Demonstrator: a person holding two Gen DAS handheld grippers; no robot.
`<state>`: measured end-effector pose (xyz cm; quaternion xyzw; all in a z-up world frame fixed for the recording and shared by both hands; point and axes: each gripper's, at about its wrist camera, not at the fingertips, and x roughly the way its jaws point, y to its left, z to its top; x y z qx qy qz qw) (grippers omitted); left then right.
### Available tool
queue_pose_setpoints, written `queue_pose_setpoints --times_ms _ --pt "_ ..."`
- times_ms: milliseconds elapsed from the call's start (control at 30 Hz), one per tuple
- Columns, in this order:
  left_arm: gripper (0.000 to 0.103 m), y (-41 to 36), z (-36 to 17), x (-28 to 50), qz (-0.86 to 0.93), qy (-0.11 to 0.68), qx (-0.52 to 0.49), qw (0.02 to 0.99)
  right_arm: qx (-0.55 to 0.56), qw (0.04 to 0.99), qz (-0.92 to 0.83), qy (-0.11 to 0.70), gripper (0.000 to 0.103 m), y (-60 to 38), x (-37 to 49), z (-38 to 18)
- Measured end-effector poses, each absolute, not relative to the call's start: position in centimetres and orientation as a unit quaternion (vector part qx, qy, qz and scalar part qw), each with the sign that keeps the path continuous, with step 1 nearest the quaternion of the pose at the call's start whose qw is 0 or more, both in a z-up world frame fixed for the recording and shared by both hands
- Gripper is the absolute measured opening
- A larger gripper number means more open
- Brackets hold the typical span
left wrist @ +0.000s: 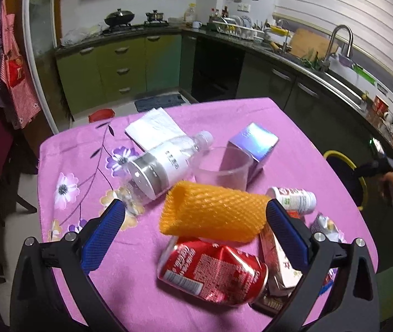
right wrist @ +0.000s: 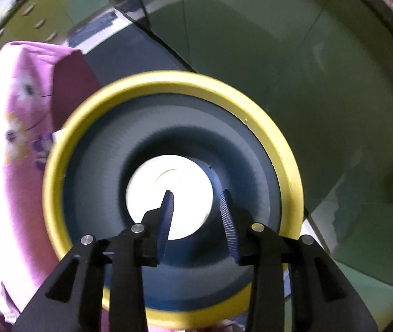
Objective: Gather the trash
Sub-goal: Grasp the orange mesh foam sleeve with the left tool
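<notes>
Right gripper (right wrist: 196, 215) fingers parted above yellow-rimmed bin (right wrist: 168, 83), white object (right wrist: 168, 177) inside

Pink floral cloth (left wrist: 66, 149) drapes the tabletop, soft and matt. On it, a crushed red soda can (left wrist: 213, 272), thin glossy metal, dented and catching the light. Above it an orange foam net sleeve (left wrist: 213, 213), spongy with a raised mesh texture. A clear plastic bottle (left wrist: 166, 163) with a smooth white label, a see-through plastic cup (left wrist: 221, 174), glossy. The purple box (left wrist: 251, 146) shows an iridescent cardboard sheen. White paper napkins (left wrist: 155, 130), matt. The left gripper (left wrist: 196, 238) carries ribbed blue rubbery pads on matt black plastic. The bin (right wrist: 285, 149) has a smooth yellow plastic rim and a dark ribbed inner wall.
</notes>
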<state>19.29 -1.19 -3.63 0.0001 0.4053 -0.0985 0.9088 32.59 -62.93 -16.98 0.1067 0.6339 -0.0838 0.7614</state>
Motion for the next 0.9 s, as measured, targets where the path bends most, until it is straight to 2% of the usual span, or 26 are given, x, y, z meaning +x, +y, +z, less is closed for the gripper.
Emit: queue_pose_setpoints --times_ms 300,500,567,633,767,900 --pt "0.097 -2.0 -5.1 18.2 -0.21 0.432 0.027 0.876 0.082 0.781 -0.031 0.618 0.035 -58.0 29.8 -13.3" --pt "0.097 -3.2 -7.1 16.7 -0.243 0.444 0.122 0.854 0.066 0.779 -0.016 0.623 0.035 -55.1 30.5 -14.8" --pt "0.097 -3.0 -7.3 17.0 -0.238 0.457 0.117 0.849 0.063 0.779 -0.014 0.623 0.035 -54.9 30.3 -14.7" --pt "0.097 -2.3 -7.2 17.7 -0.234 0.473 0.091 0.844 0.06 0.779 -0.013 0.624 0.041 -54.7 30.5 -14.8" --pt "0.097 -1.1 -6.4 19.5 -0.223 0.482 0.049 0.846 0.059 0.779 -0.014 0.624 0.041 -54.0 31.4 -15.4" --pt "0.097 -1.9 -5.3 20.6 -0.22 0.451 0.105 0.858 0.057 0.779 -0.008 0.624 0.041 -53.6 31.3 -15.5"
